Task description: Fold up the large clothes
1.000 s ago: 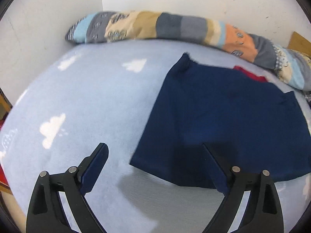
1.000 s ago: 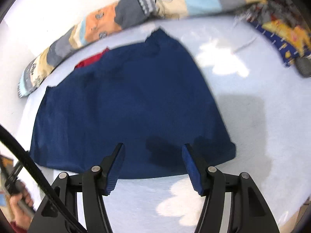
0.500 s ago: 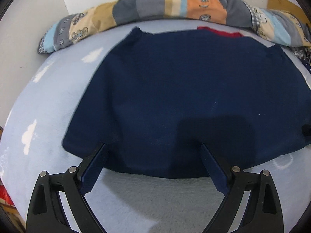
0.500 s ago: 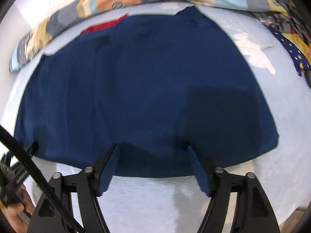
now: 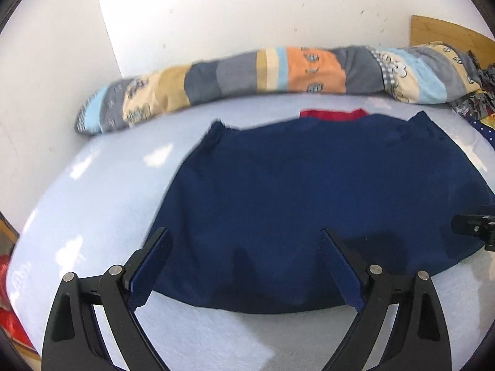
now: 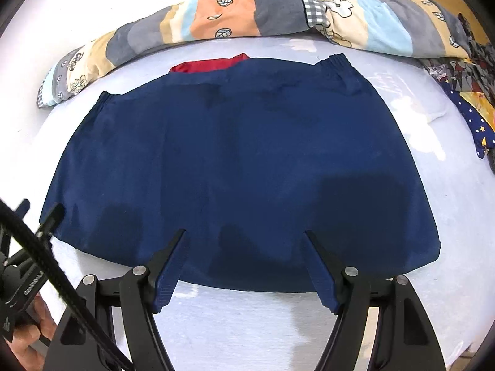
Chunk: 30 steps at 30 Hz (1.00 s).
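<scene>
the navy garment (image 6: pixel 235 160) is seen spread flat on the pale blue bed sheet (image 6: pixel 247 324), with a strip of red fabric (image 6: pixel 210 63) showing at its far edge, just before the long patchwork bolster (image 6: pixel 216 24). the right gripper (image 6: pixel 244 266) is held above the near hem, its fingers (image 6: pixel 170 272) just widened and parted with nothing pinched between them. the left gripper (image 5: pixel 244 269) is likewise held over the near hem, fingers spread wide and empty.

navy shorts (image 6: pixel 241 160): matt cloth | bedsheet (image 6: pixel 278 324): soft fuzzy fabric
</scene>
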Tool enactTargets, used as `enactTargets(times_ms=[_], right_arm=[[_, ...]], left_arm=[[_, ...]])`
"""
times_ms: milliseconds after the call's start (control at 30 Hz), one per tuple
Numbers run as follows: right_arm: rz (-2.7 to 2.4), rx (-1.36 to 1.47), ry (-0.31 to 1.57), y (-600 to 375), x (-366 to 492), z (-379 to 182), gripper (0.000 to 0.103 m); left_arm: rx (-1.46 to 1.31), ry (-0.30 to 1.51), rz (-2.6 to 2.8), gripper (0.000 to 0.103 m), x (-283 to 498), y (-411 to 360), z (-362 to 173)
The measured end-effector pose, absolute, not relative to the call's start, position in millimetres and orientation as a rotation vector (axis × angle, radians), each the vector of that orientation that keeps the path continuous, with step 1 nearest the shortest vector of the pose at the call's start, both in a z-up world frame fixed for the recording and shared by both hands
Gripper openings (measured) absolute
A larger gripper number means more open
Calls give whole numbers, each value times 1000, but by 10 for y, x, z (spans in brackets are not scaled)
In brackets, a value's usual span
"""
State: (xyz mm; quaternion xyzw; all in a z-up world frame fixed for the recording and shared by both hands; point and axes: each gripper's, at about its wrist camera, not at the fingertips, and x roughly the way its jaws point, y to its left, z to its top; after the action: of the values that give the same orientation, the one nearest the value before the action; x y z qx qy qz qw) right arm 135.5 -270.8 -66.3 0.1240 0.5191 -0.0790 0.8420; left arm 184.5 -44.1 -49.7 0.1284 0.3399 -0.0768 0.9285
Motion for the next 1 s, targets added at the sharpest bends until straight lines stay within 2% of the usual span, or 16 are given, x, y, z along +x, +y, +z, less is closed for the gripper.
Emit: enactTargets(times_ms=[567, 1000], right_arm=[[-191, 290, 1074, -2847, 1310, -612, 78], [-242, 294, 1129, -3019, 1405, -836, 78]], left_arm=[[349, 534, -160, 95, 1622, -544, -296], [375, 524, -166, 95, 1605, -579, -308]])
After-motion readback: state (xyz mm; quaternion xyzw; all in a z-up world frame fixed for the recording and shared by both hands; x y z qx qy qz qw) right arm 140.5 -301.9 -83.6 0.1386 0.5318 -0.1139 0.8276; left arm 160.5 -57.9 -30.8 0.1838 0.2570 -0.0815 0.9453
